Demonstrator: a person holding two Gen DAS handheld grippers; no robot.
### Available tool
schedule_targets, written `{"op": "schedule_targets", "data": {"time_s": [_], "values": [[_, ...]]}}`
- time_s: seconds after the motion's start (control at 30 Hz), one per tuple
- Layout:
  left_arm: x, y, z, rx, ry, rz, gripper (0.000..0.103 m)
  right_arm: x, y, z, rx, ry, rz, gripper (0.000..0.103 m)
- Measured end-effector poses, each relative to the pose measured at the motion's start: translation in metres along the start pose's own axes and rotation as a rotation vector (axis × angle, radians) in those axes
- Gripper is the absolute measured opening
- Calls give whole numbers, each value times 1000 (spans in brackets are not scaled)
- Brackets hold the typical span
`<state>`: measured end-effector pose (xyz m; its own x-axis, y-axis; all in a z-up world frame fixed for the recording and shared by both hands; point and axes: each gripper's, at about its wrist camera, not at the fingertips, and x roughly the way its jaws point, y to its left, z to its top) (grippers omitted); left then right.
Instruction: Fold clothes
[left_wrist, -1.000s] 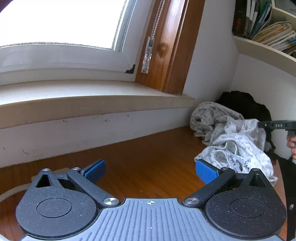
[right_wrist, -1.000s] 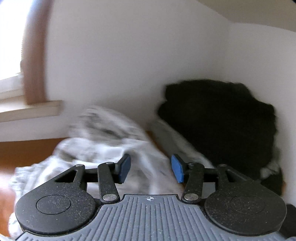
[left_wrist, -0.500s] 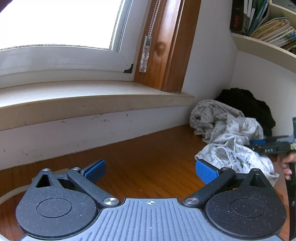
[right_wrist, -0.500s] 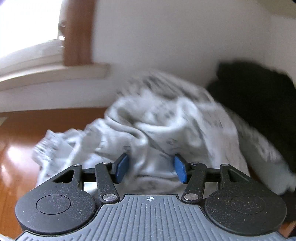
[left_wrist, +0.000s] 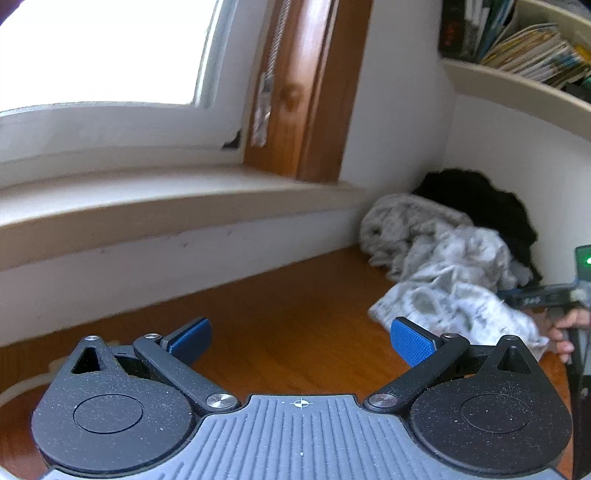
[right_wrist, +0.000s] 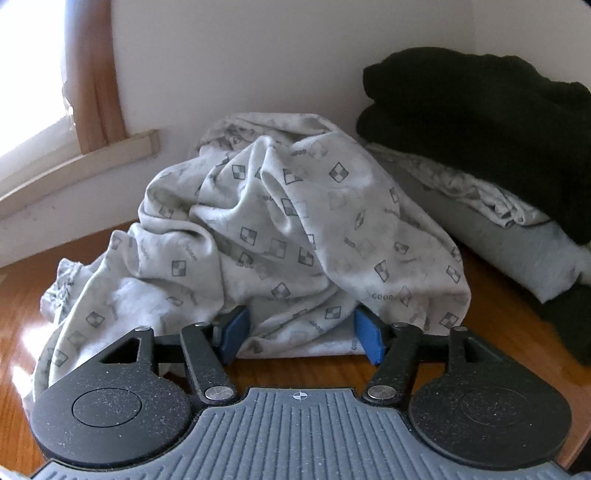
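Observation:
A crumpled light grey garment (right_wrist: 280, 229) with a small checked-diamond print lies heaped on the wooden table (right_wrist: 22, 302). My right gripper (right_wrist: 301, 334) sits low at its near edge. Its jaws are opening, and a fold of the cloth lies between the blue pads (right_wrist: 369, 339) without being pinched. The left wrist view shows the same garment (left_wrist: 443, 266) at the right, with the right gripper (left_wrist: 517, 295) and a hand (left_wrist: 569, 332) at its far side. My left gripper (left_wrist: 301, 336) hovers open over bare wood, well left of the cloth.
A black garment (right_wrist: 487, 122) rests on a folded pale grey stack (right_wrist: 517, 236) in the wall corner at right. A window sill (left_wrist: 147, 206) runs along the wall behind the table. A shelf of books (left_wrist: 524, 48) hangs above the corner.
The right gripper dropped down to the printed garment's near edge and its jaws widened around a fold. The left gripper stayed nearly still and open.

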<state>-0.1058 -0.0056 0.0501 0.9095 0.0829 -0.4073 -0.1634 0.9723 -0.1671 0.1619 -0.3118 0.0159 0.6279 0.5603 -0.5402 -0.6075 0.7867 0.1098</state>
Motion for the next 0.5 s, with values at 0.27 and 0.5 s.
{"op": "schedule_targets", "data": {"time_s": [0.27, 0.5], "values": [[84, -33, 34, 134, 131, -49, 59, -2, -9, -3, 54, -24, 52, 66], [151, -73, 39, 242, 221, -147, 54, -5, -13, -4, 88, -47, 63, 65]]}}
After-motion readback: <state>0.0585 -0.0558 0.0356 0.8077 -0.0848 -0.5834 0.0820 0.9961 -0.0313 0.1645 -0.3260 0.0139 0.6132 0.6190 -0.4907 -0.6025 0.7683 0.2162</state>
